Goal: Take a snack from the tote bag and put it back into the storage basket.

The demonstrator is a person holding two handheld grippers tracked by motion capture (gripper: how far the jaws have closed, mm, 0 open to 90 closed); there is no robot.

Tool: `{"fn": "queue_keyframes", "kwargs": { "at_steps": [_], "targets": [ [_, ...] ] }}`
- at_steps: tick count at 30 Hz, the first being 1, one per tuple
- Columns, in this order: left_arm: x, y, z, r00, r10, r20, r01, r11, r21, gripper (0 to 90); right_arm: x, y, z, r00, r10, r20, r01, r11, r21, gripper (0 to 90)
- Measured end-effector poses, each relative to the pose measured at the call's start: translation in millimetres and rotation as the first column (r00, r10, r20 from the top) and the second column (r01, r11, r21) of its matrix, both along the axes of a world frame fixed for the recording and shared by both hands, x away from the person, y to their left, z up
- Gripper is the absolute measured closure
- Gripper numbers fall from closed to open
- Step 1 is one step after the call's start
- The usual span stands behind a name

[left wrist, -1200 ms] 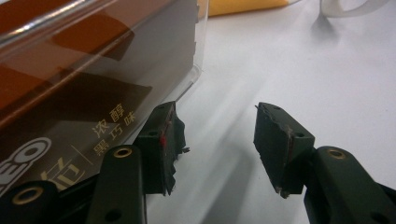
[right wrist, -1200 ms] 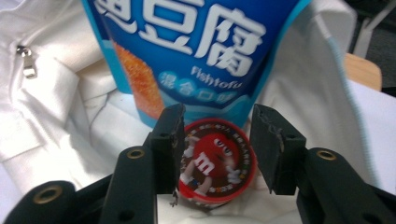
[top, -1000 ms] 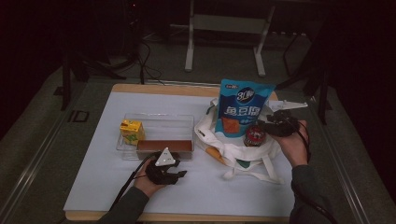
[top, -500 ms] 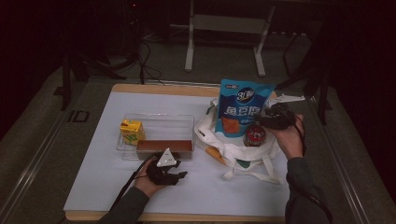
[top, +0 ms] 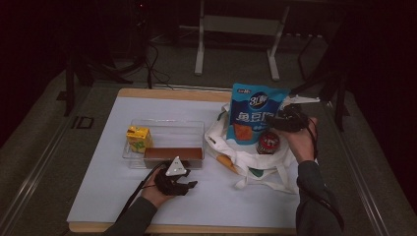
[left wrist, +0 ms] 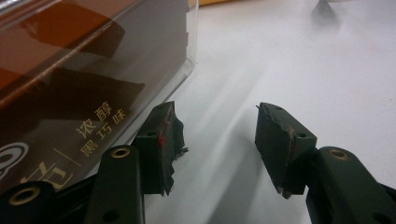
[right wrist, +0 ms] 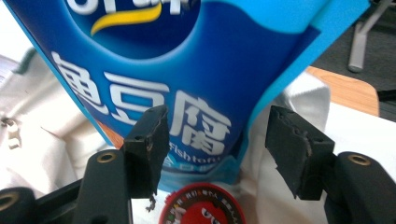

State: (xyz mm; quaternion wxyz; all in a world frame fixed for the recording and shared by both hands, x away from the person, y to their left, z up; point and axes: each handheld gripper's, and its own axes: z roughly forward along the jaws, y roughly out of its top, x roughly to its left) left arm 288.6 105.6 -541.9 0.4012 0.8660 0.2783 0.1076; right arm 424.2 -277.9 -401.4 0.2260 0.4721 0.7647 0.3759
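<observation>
Right tool (right wrist: 212,149) jaws just opened, released blue snack bag (top: 254,115).

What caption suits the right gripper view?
Right gripper, jaws open, facing the blue snack bag above a red lid.

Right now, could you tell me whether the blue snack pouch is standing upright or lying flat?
Upright. The pouch stands tall in the white bag, its top edge uppermost and its print reading level.

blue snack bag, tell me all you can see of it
The blue snack bag is a glossy pouch with large white Chinese characters and an orange patch low on its front. It stands upright in the white tote bag, behind a red-lidded jar. The right gripper is open at its right edge, jaws just widened, pads clear of it.
</observation>
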Motion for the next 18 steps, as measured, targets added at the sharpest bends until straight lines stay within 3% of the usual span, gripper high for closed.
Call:
{"fn": "queue_keyframes", "kwargs": {
  "at_steps": [3, 18],
  "targets": [
    [-0.2, -0.1, 0.0, 1.0, -0.001, 0.001, 0.001, 1.0, 0.001, 48.3, 2.5, 0.6, 1.4, 1.0, 0.003, 0.005, -0.003, 0.9996, 0.028, 39.4],
    [-0.6, -0.6, -0.1, 1.0, -0.008, 0.003, 0.008, 1.0, 0.003, 48.1, 18.3, 0.3, 8.3, 0.9999, 0.01, 0.004, -0.01, 0.9969, 0.078, 39.8]
  ]
}}
